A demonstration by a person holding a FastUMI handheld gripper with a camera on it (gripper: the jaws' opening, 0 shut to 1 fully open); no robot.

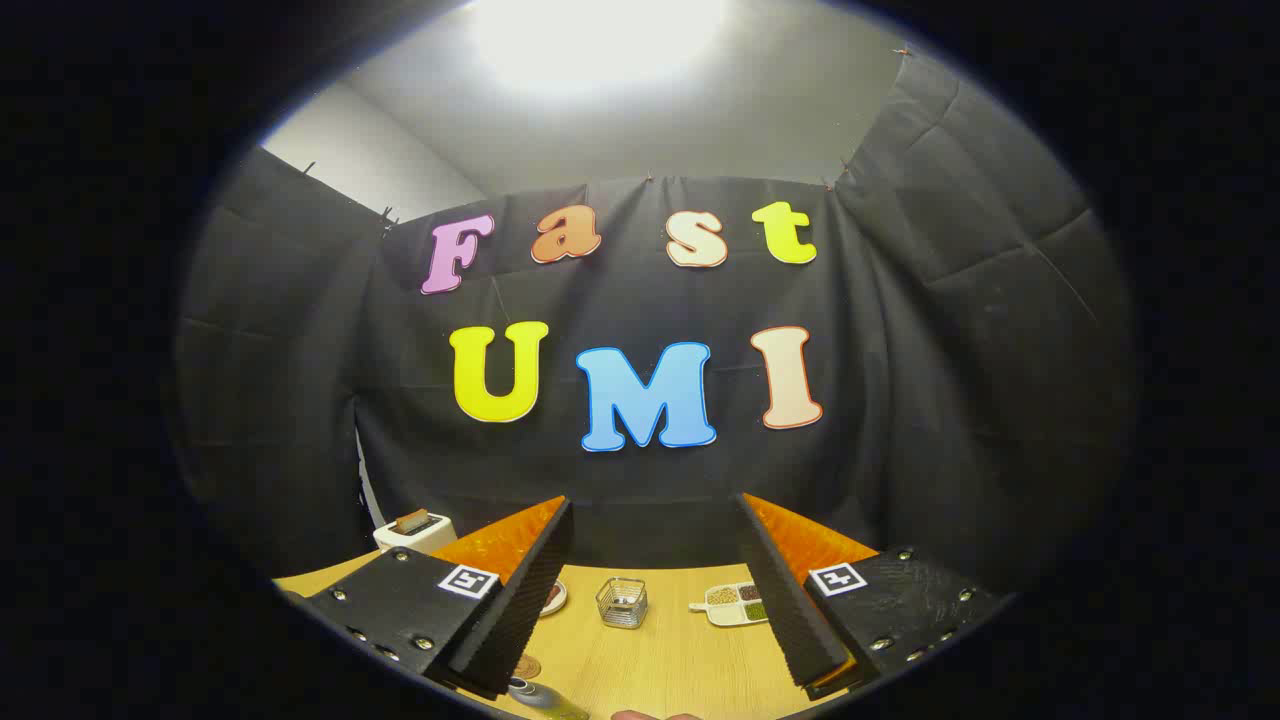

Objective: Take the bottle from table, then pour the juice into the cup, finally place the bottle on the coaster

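A white toaster (414,530) with a brown slice in its slot stands at the far corner of the wooden counter (665,665). A white divided dish (737,604) of grains and beans lies well apart from it.

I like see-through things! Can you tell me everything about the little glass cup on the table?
The glass cup is small, clear and squarish, with ribbed sides. It stands upright on the wooden table, beyond the open gripper, in the gap between its two fingers, and nothing touches it. Something dark sits low inside; what it is cannot be told. A divided white dish lies to one side, a small round dish to the other.
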